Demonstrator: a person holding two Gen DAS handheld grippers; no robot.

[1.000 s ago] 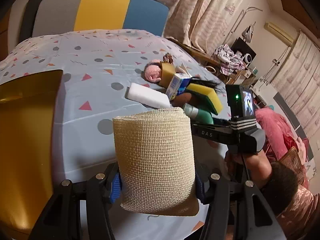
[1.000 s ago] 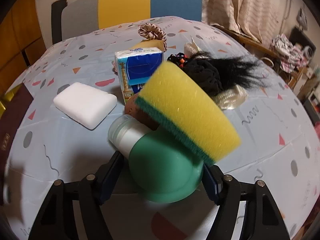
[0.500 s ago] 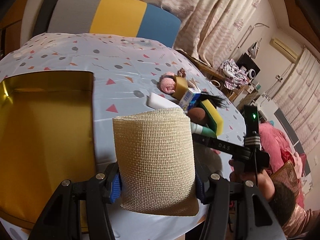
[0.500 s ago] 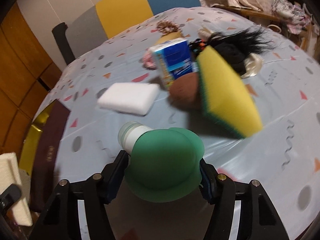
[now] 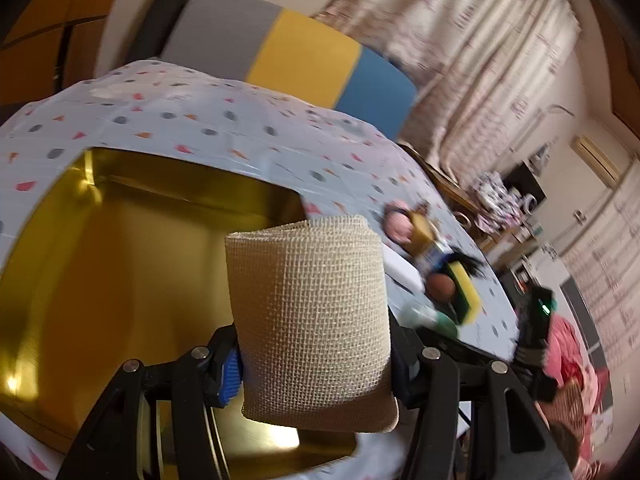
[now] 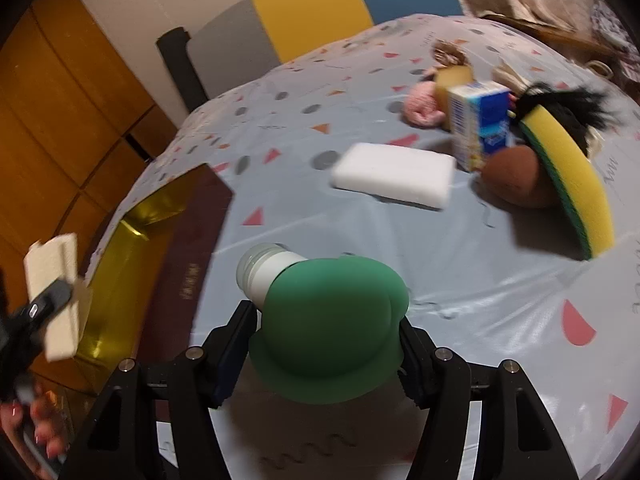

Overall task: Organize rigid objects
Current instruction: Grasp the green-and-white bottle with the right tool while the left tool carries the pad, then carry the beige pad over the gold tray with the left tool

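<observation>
My left gripper (image 5: 316,364) is shut on a beige mesh roll (image 5: 308,312), which stands upright between the pads. It hangs over the near right part of an open gold box (image 5: 120,260). In the right wrist view the roll (image 6: 56,264) shows at the far left above the gold box (image 6: 132,264). My right gripper (image 6: 328,344) is shut on a green bottle (image 6: 332,332) with a white cap that points up and left. The bottle is held above the patterned tablecloth (image 6: 480,280), to the right of the box.
A dark maroon panel (image 6: 188,264) lines the box's right side. Further right lie a white block (image 6: 394,176), a brown ball (image 6: 516,180), a yellow-green sponge (image 6: 572,176), a blue-white carton (image 6: 480,124), a pink ball (image 6: 420,108) and black hair (image 6: 568,104). A chair (image 6: 312,12) stands behind.
Both grippers have swung left towards the gold box. The roll now hangs over the box. The green bottle has come out from under the sponge, which stays leaning by the brown ball.
</observation>
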